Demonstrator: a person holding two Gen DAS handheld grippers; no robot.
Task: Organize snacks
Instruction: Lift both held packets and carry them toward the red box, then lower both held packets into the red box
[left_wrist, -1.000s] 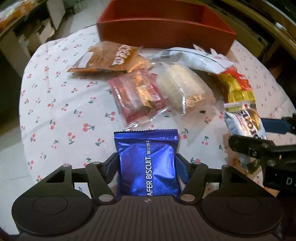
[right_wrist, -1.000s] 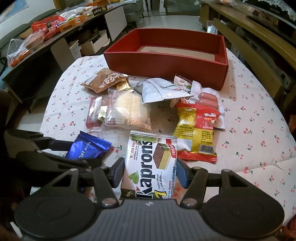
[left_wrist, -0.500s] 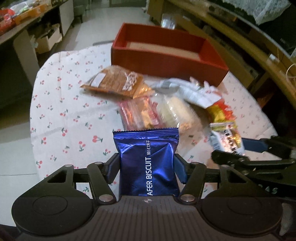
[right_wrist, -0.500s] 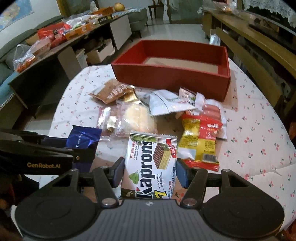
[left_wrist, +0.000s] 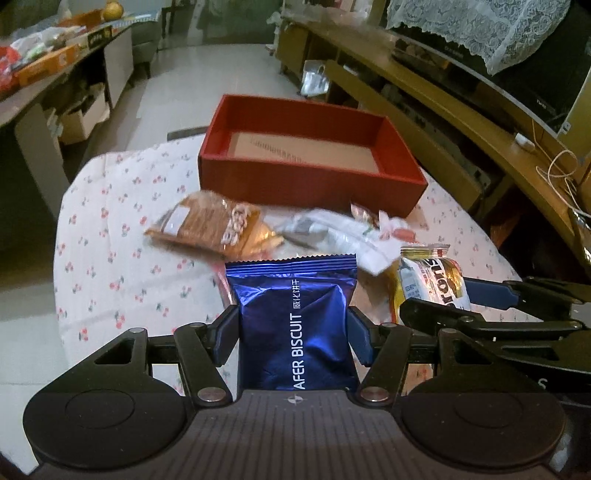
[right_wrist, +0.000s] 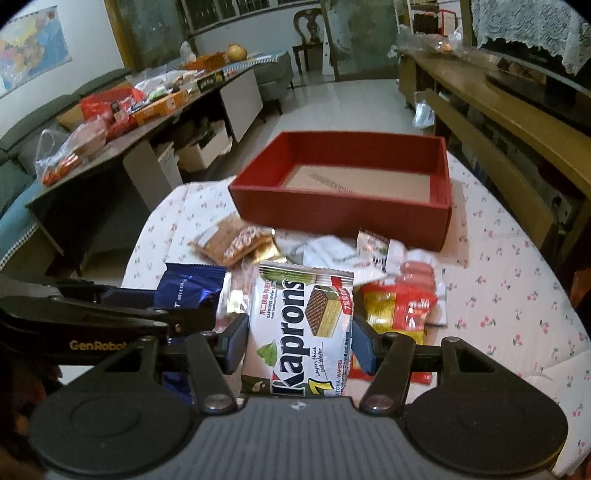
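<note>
Cherry-print worktop (left_wrist: 110, 236) carries loose snacks before an empty red box (left_wrist: 310, 177); left gripper (left_wrist: 293, 332) clamps a blue wafer biscuit packet (left_wrist: 295, 325), right gripper (right_wrist: 299, 339) a Kaprons wafer pack (right_wrist: 299, 325), both clear of the pile, likely for boxing

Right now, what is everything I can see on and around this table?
Red box: one, empty, far end of table.
Blue wafer biscuit pack: one, held in left tongs.
Kaprons wafer pack: one, white and green, held in right tongs.
Brown snack bag: one, before the box.
White pouch: one, mid-pile.
Red-yellow candy bag: one, right of pile.
Cherry-print tablecloth: one, white.
Left tongs: black, gripping.
Right tongs: black, gripping.
</note>
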